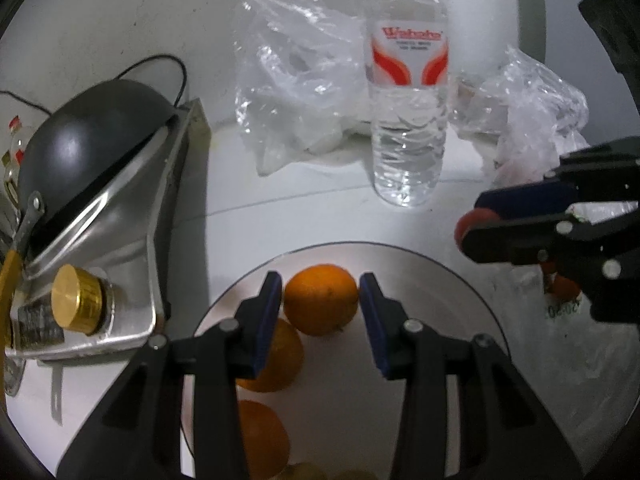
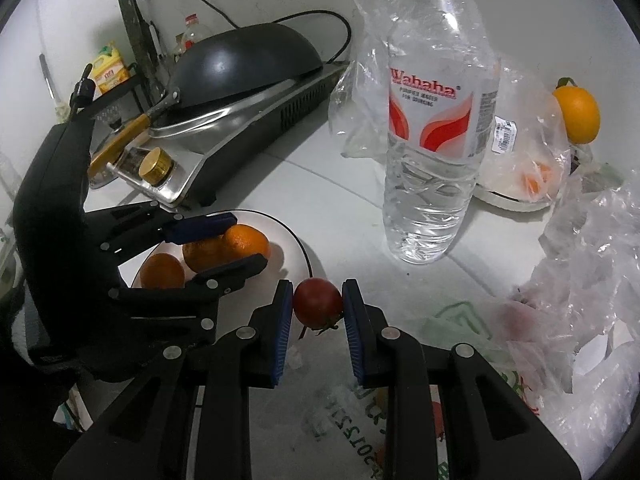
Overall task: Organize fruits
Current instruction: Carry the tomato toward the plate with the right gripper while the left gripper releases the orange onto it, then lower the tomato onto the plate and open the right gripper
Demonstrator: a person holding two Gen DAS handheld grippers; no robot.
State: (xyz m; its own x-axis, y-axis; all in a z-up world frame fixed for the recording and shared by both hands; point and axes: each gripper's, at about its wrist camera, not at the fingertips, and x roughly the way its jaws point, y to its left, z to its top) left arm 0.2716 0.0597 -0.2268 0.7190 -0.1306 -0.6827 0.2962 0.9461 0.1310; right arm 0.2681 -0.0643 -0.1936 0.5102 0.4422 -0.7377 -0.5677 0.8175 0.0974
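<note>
Orange point(image 1: 321, 299) pinched in left tool point(image 1: 320, 312); tomato point(image 2: 317, 303) clamped in right tool point(image 2: 316, 312).

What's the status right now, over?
Left gripper shut on an orange over the plate. Right gripper shut on a red tomato. Water bottle stands close behind.

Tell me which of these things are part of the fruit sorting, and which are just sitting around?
Part of the job:
- plate holding oranges
- orange gripped by the left gripper
- small red tomato gripped by the right gripper

Just lying about:
- water bottle
- gas stove with a black wok
- clear plastic bags
</note>
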